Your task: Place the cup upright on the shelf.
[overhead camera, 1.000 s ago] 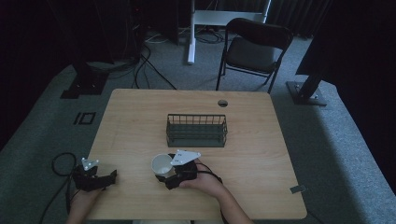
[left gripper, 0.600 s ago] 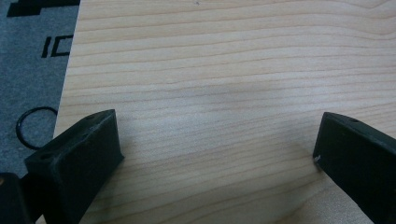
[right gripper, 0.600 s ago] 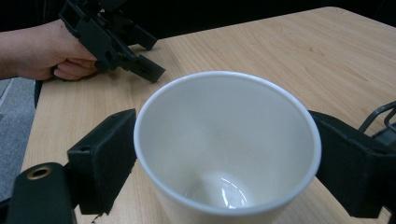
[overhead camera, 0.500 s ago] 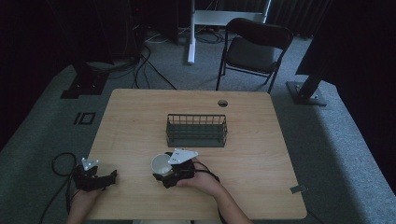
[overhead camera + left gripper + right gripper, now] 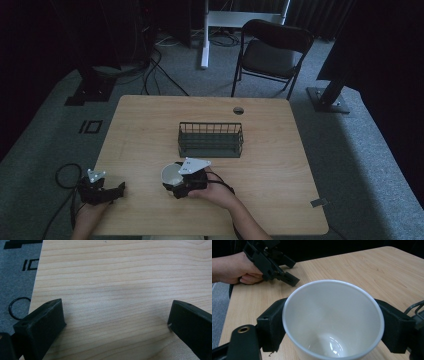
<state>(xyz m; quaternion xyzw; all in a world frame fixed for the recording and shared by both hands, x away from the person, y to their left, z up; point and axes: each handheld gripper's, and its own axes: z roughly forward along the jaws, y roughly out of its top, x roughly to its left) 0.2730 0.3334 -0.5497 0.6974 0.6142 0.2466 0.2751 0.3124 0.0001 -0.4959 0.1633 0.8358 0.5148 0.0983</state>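
Right claw (image 5: pixel 172 186) clamped on the white cup (image 5: pixel 170 175): in the right gripper view one black jaw presses each side of the cup wall (image 5: pixel 332 322), rim up, cup empty inside. Whether the cup base touches the bench (image 5: pixel 270 165) or sits just above it, can't tell. Cup tilted slightly toward the camera in that view.

Landmark = wire basket (image 5: pixel 210 140), mid-bench, upright, empty. Cup sits on the person's side of the basket, near it but apart, slightly toward the basket's left end. Right hand (image 5: pixel 215 190) wraps the gripper body just behind the cup; grey three-cornered plate (image 5: pixel 195 165) on top, cable trailing back toward the person.

Left claw (image 5: pixel 116 190) released: left gripper view shows jaws spread wide, bare wood (image 5: pixel 112 290) between them, nothing gripped. It rests at the bench's near-left corner, well apart from the basket and left of the cup. Left hand (image 5: pixel 87 215) holds it from behind. Jaws point toward the cup side.
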